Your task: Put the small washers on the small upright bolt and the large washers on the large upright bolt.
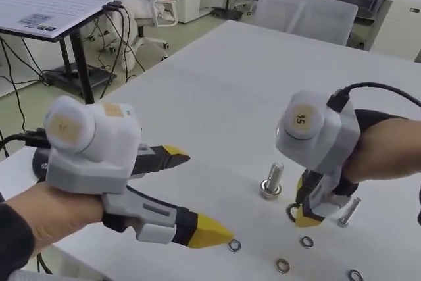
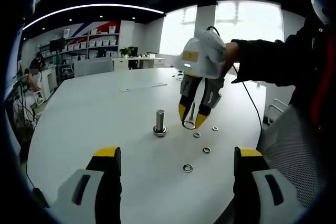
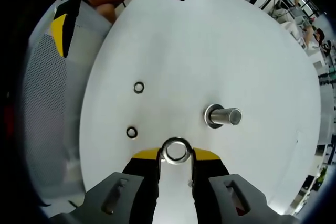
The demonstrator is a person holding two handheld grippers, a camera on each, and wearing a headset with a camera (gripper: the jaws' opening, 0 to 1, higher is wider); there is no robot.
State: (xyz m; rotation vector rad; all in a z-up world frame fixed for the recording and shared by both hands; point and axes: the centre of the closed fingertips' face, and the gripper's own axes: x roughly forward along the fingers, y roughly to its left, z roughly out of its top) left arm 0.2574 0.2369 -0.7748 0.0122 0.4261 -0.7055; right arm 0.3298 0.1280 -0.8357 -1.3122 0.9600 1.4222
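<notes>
Nearest the person, the left tool point(image 1: 204, 195) hangs wide open and empty, out of the way; past loose washers point(image 1: 235, 245) on the surface point(image 1: 230, 83), the right tool point(image 2: 190, 119) pinches a washer point(image 3: 176, 150) beside the large upright bolt point(image 1: 272, 181), likely for threading

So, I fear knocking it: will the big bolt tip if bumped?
Probably steady: the bolt stands on its wide head. It looks solid metal, so likely heavy for its size. Yet it is tall, so a sideways knock from the washer might topple it.
</notes>
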